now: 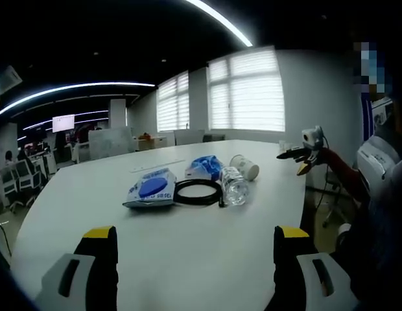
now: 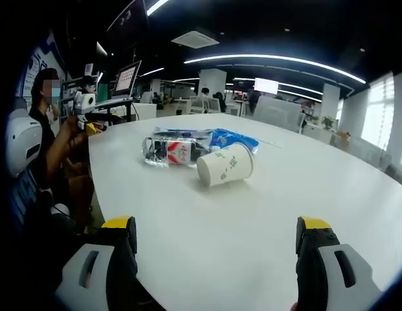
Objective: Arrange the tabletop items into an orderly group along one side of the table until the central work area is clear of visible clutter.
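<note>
The biggest risk is the round things rolling; the paper cup [image 2: 225, 165] lies on its side straight ahead of the right gripper [image 2: 217, 243], and the clear plastic bottle [image 2: 168, 153] lies flat just beyond it to the left, so a glancing push from one jaw would likely send either one off across the white table [image 2: 253, 259] rather than into a neat group; the bottle looks crumpled and slippery, and a squeeze off its middle could squirt it out. The black cable loop [image 1: 198, 192] ahead of the left gripper [image 1: 196, 249] is floppy; dragging it could snag the bottle touching its right side or the white and blue packet [image 1: 149, 188] on its left. A second blue packet [image 1: 205, 166] lies behind the loop, easily missed.

Both grippers hover low over bare table, well short of the cluster, aimed at it from different sides; each has its jaws spread wide with nothing between them. The items sit bunched together, not yet along an edge.
</note>
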Demonstrator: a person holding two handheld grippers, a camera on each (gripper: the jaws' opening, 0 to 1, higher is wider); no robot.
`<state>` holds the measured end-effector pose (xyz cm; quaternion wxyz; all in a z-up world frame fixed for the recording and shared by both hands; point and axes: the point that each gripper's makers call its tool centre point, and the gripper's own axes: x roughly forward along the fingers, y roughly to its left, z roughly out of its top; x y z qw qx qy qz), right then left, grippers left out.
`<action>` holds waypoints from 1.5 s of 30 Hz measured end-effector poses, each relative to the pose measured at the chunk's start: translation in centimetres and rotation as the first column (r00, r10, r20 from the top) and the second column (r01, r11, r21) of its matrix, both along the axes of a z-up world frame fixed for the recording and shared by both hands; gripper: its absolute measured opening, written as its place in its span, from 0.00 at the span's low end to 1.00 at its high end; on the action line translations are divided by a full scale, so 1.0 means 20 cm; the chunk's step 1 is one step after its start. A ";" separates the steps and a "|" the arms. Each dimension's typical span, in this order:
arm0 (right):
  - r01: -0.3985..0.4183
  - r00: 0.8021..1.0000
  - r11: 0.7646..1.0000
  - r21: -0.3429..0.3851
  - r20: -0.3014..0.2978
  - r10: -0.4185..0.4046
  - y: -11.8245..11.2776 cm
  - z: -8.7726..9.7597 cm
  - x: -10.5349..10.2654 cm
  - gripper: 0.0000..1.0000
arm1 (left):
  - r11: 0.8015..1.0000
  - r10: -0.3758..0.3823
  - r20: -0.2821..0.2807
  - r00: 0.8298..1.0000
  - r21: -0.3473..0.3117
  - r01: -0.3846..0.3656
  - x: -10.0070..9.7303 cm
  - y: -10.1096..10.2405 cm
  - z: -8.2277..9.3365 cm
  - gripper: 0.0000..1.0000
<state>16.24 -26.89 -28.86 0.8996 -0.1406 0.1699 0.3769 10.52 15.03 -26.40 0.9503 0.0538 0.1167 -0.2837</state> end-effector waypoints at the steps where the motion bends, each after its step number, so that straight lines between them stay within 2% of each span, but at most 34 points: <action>1: 0.001 1.000 1.000 0.001 -0.001 -0.001 0.00 0.00 0.00 1.00 | 1.000 0.002 0.000 1.000 -0.002 -0.002 0.00 0.00 0.00 1.00; 45: 0.000 1.000 1.000 0.008 0.007 0.000 0.01 0.00 0.01 1.00 | 1.000 0.010 0.006 1.000 -0.005 -0.010 0.02 -0.02 0.00 1.00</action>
